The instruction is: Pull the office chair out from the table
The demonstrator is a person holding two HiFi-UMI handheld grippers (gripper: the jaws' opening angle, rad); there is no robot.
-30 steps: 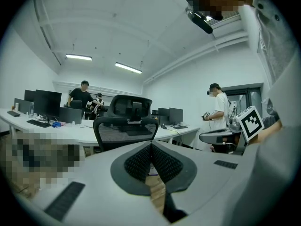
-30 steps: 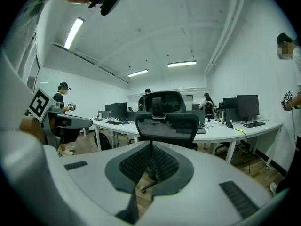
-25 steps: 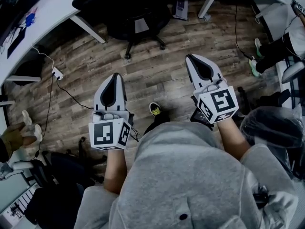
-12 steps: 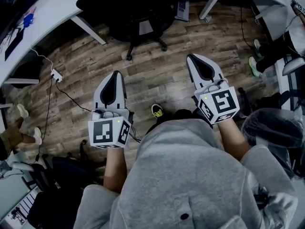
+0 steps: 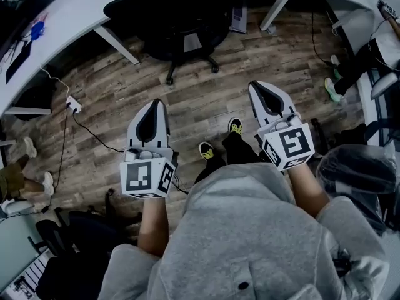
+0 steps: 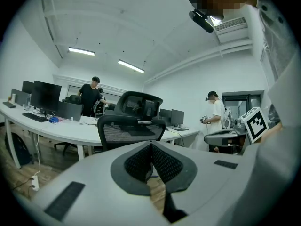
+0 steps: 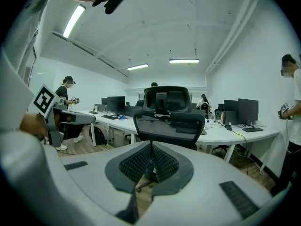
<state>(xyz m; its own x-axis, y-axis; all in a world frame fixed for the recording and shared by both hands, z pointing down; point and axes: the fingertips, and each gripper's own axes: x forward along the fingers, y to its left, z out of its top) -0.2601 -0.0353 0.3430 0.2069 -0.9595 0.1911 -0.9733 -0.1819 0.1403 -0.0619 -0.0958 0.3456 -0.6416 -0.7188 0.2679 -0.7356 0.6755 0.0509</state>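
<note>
Looking steeply down over a grey hoodie (image 5: 244, 230) onto a plank floor (image 5: 206, 80). Holding the left gripper (image 5: 154, 105) and the right gripper (image 5: 258, 87) out ahead, side by side and well apart, both pointing toward the office chair (image 5: 181, 24), both with jaws pressed together and empty. Stopping short of that chair, black, drawn up to the white table (image 5: 69, 14) at the floor's far edge, wheeled base showing. Near the floor's left edge, a power strip (image 5: 73, 105) with its cable. Between the grippers, two shoes (image 5: 206, 150) with yellow marks.
</note>
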